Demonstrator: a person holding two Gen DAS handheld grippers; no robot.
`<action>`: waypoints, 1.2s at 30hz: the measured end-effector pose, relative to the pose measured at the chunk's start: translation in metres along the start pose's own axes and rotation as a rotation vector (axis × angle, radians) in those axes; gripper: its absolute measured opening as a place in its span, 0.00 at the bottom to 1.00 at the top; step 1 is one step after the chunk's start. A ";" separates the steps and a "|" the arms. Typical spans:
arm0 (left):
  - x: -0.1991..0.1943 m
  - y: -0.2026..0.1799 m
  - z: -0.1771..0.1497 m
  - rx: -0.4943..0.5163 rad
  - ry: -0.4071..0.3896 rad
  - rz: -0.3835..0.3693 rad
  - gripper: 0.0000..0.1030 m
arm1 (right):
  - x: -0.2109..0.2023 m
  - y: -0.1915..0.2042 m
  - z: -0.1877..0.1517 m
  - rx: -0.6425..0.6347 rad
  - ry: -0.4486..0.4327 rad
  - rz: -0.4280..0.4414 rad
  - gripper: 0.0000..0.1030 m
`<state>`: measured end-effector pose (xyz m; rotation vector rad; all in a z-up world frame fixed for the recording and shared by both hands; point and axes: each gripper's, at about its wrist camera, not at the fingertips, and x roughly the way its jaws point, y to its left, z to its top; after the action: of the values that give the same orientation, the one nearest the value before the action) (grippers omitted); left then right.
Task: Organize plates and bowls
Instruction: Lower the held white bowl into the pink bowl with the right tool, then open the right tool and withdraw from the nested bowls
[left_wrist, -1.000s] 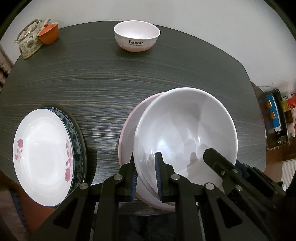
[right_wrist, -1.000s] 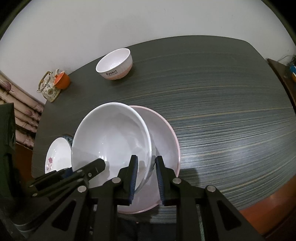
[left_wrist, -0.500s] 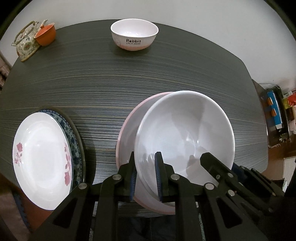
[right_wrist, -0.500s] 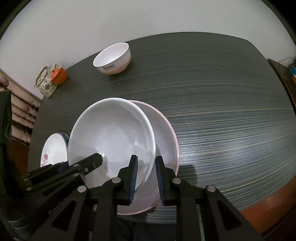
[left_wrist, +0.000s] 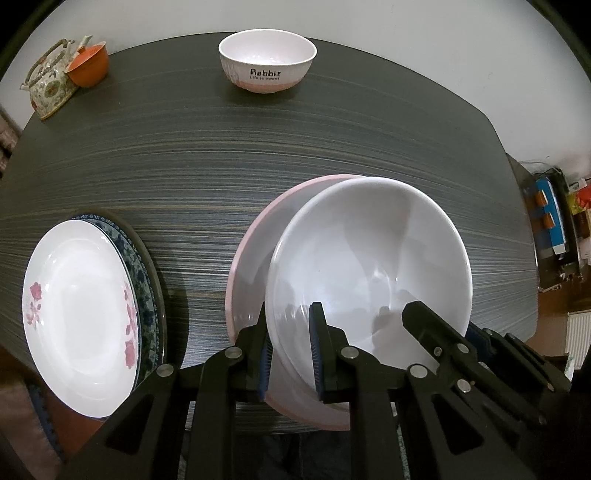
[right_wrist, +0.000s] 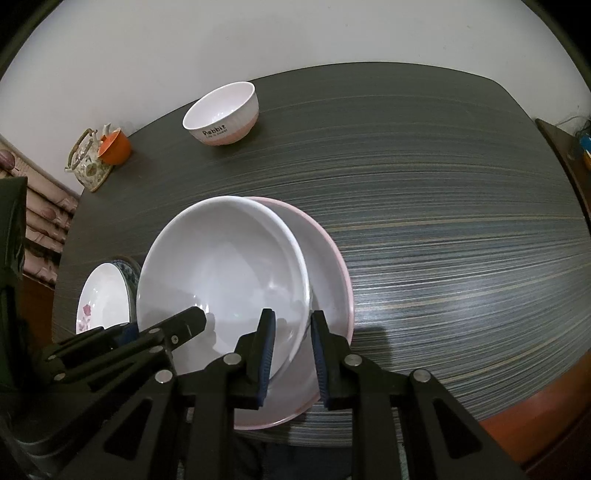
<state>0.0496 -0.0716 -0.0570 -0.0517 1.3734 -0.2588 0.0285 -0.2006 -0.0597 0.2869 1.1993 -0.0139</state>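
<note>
Dark striped tabletop (left_wrist: 258, 166) against pale wall; clutter off edge at 3 o'clock in left view.

Biggest piece: pink-rimmed bowl (left_wrist: 251, 266) near front edge, flat on table. White bowl (left_wrist: 369, 266) inside it, tilted, not nested; seen from left wrist, shifted toward 3 o'clock so pink rim shows as crescent at 9 to 11 o'clock; seen from right wrist (right_wrist: 221, 277), shifted toward 9 o'clock.

Left gripper (left_wrist: 291, 347) clamped on white bowl's near rim at about 7 o'clock, one pad inside, one outside. Right gripper (right_wrist: 291, 347) clamped across same bowl's wall at about 5 o'clock, outer pad down between white wall and pink bowl. Both point steeply down. Both equally near, holding opposite ends of near rim.

Key relation: white bowl off-centre over pink one, leaning left. Probably needs sliding toward 9 o'clock in left view and levelling to seat.

Plate stack (left_wrist: 85, 314) at 9 o'clock: floral white plate on blue-patterned plate. Well apart.

Small "Rabbit" bowl (left_wrist: 267, 61) at 12 o'clock, far edge, not stacked yet.

Teapot (left_wrist: 50, 85) and orange cup (left_wrist: 88, 64) at 11 o'clock, touching.
</note>
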 end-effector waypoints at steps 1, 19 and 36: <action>0.000 0.000 0.000 -0.002 0.002 -0.002 0.16 | 0.000 0.001 0.000 -0.003 0.001 -0.001 0.21; 0.001 0.010 0.007 -0.007 0.015 -0.022 0.25 | -0.005 0.002 -0.001 -0.016 -0.018 -0.043 0.23; -0.026 0.014 0.004 0.016 -0.098 -0.028 0.46 | -0.033 0.003 0.000 -0.067 -0.119 -0.102 0.23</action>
<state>0.0510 -0.0526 -0.0335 -0.0696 1.2742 -0.2874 0.0173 -0.2023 -0.0285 0.1643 1.0925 -0.0783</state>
